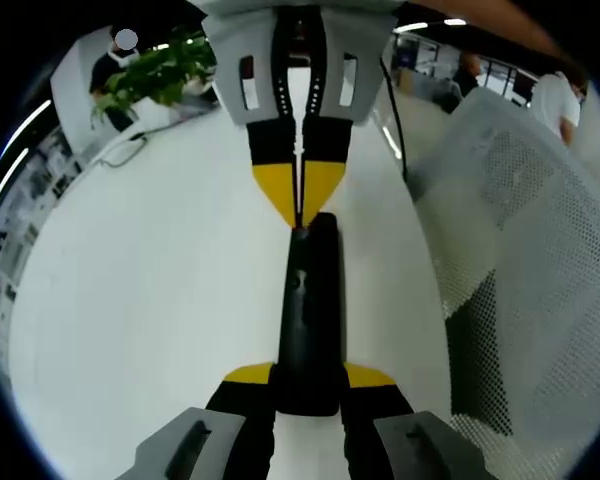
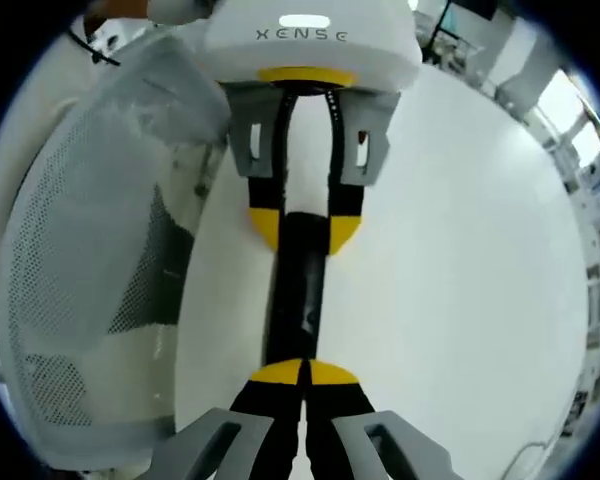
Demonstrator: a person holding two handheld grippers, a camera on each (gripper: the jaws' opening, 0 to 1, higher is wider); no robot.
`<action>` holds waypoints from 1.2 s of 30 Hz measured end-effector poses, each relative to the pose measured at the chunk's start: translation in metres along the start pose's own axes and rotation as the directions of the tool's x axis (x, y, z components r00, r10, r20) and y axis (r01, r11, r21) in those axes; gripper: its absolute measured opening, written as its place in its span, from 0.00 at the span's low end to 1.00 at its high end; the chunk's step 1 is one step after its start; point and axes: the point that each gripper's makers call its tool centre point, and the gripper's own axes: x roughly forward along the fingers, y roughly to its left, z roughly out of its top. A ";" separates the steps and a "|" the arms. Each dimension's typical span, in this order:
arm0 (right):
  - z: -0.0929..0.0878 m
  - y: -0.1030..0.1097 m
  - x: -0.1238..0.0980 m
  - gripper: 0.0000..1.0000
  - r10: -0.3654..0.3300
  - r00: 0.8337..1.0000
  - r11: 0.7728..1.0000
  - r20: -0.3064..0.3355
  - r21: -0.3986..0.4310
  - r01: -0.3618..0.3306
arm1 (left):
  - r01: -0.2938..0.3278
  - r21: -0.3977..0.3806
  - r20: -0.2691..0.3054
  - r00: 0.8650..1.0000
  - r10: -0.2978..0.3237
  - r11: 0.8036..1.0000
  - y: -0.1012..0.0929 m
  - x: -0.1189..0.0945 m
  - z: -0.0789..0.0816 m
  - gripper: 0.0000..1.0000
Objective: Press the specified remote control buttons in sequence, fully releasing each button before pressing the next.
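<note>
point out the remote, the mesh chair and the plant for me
remote (image 1: 310, 320): left gripper view, middle of its black body.
mesh chair (image 2: 90, 200): right gripper view, white perforated back.
plant (image 1: 160, 70): left gripper view, green leaves at the table's far end.

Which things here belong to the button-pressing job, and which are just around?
Job:
- black remote
- left hand-held gripper, clamping the remote
- right hand-held gripper, jaws together at the remote's end

Around:
- mesh chair
- potted plant
- white table
</note>
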 end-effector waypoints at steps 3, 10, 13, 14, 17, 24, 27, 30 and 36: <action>0.001 0.000 0.003 0.00 0.005 1.000 1.000 -0.003 -0.005 -0.005 | 0.000 -0.001 0.001 1.000 0.000 1.000 0.000 0.000 0.000 0.23; 0.004 0.003 0.008 0.00 0.018 1.000 1.000 -0.006 -0.011 -0.018 | 0.000 -0.002 0.003 1.000 0.000 1.000 0.000 0.000 0.000 0.23; 0.002 0.004 0.013 0.00 0.027 1.000 1.000 -0.014 -0.012 -0.027 | 0.001 -0.002 0.003 1.000 -0.001 1.000 0.000 0.000 0.000 0.23; 0.002 0.004 0.013 0.00 0.030 0.999 0.999 -0.017 -0.012 -0.030 | 0.001 -0.002 0.003 1.000 -0.001 1.000 0.001 0.000 0.000 0.23; 0.001 0.005 0.016 0.00 0.035 0.999 0.999 -0.019 -0.010 -0.035 | 0.001 -0.003 0.006 1.000 -0.001 1.000 0.001 0.000 0.000 0.23; 0.000 0.006 0.022 0.00 0.051 0.998 0.999 -0.027 -0.011 -0.051 | 0.000 -0.006 0.011 1.000 0.000 1.000 0.001 0.000 0.000 0.23; 0.000 0.007 0.022 0.00 0.052 0.998 0.999 -0.032 -0.010 -0.053 | 0.000 -0.006 0.012 1.000 0.000 1.000 0.001 0.000 0.000 0.23; 0.001 0.008 0.021 0.00 0.052 0.998 0.999 -0.030 -0.013 -0.053 | 0.001 -0.006 0.013 1.000 -0.001 1.000 0.001 0.000 0.000 0.23; 0.001 0.008 0.021 0.00 0.055 0.998 0.999 -0.032 0.002 -0.055 | -0.001 -0.004 0.010 1.000 0.001 1.000 0.001 0.000 0.001 0.23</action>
